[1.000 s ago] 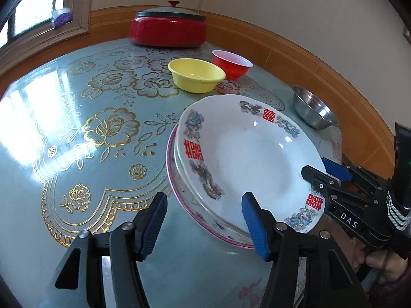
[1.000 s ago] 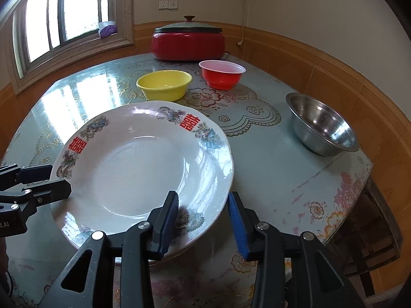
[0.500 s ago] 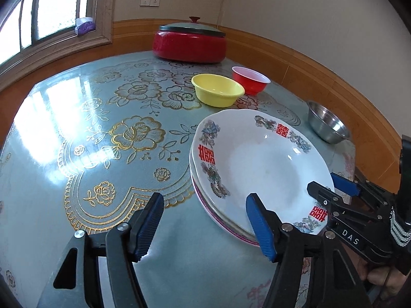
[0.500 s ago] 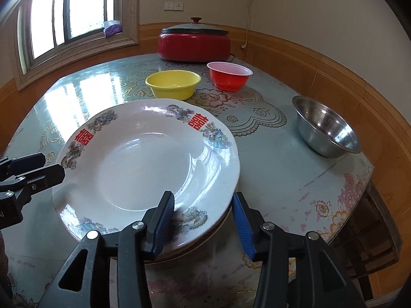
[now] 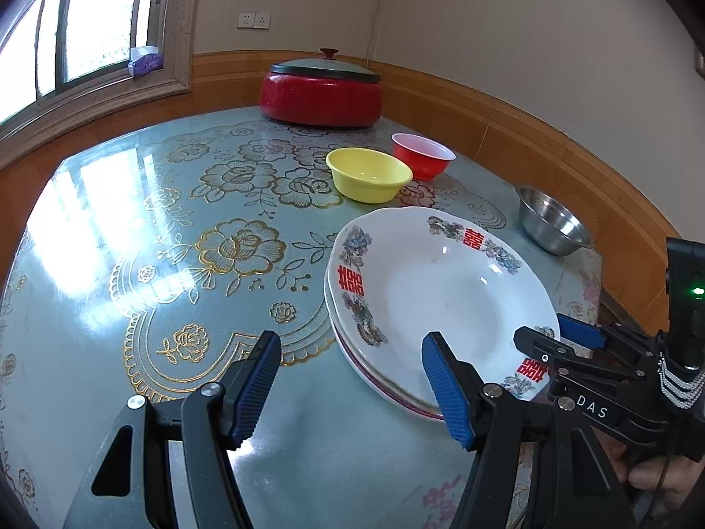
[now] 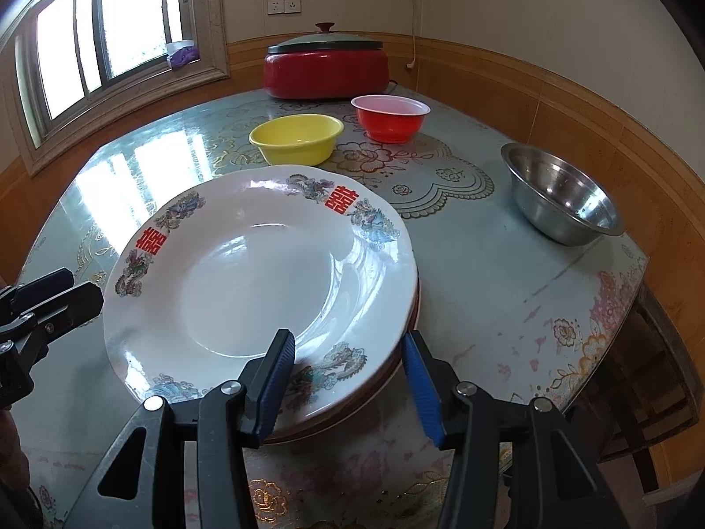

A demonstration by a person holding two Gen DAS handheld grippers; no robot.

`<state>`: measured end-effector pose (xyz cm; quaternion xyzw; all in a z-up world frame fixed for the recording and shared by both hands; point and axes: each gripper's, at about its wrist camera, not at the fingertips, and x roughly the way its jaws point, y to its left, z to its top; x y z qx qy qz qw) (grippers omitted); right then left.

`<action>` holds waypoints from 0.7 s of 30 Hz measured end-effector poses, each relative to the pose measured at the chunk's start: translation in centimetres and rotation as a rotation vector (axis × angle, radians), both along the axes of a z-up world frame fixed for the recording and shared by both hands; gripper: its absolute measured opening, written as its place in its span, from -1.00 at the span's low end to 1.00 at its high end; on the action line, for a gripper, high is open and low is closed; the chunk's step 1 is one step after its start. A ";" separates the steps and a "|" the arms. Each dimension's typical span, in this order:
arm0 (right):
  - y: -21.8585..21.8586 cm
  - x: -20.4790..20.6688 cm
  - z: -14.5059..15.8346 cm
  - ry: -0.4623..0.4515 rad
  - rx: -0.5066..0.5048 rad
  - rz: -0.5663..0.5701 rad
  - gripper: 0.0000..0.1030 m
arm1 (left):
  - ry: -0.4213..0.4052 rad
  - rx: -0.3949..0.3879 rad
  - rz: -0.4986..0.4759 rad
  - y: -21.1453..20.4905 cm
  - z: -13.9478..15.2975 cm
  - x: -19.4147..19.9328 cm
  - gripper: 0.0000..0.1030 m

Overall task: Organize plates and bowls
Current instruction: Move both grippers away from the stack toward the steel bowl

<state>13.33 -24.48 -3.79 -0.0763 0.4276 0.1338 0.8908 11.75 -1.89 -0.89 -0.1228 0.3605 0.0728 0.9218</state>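
Note:
A white plate with red characters (image 5: 440,291) (image 6: 255,282) lies stacked on other plates, the lowest pink-rimmed (image 5: 387,390), on the table. A yellow bowl (image 5: 368,174) (image 6: 297,139), a red bowl (image 5: 423,161) (image 6: 390,117) and a steel bowl (image 5: 553,225) (image 6: 562,196) stand behind. My left gripper (image 5: 350,381) is open and empty, just left of the stack's near edge. My right gripper (image 6: 348,381) is open and empty over the stack's near rim; it also shows in the left wrist view (image 5: 559,335).
A red lidded pot (image 5: 320,92) (image 6: 326,66) stands at the table's far edge. The floral tablecloth (image 5: 167,229) covers the table. The table edge and a dark chair (image 6: 639,388) lie to the right. A window is at the left.
Both grippers have drawn back and risen from the stack. The right gripper's jaws have opened wider. The white plate now rests flatter on the stack.

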 end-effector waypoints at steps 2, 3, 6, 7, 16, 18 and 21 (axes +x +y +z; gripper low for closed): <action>-0.3 0.0 0.1 0.024 0.030 -0.004 0.01 | -0.005 0.016 -0.007 -0.3 0.3 0.2 0.31; -0.5 0.0 0.2 0.031 0.044 -0.006 0.01 | -0.007 0.022 -0.011 -0.4 0.5 0.2 0.32; -1.3 0.0 0.8 0.031 0.085 -0.024 0.01 | -0.014 0.027 -0.021 -0.8 1.1 0.5 0.36; -1.6 0.1 1.0 0.031 0.102 -0.030 0.01 | -0.018 0.022 -0.033 -1.0 1.2 0.6 0.37; -4.7 1.8 1.7 0.056 0.184 -0.056 0.01 | -0.054 0.074 -0.073 -4.1 3.1 2.2 0.47; -5.6 2.2 1.8 0.061 0.193 -0.054 0.01 | -0.055 0.083 -0.082 -5.1 3.3 3.0 0.47; -7.2 3.1 2.4 0.051 0.202 -0.048 0.01 | -0.046 0.085 -0.100 -6.9 3.5 4.4 0.47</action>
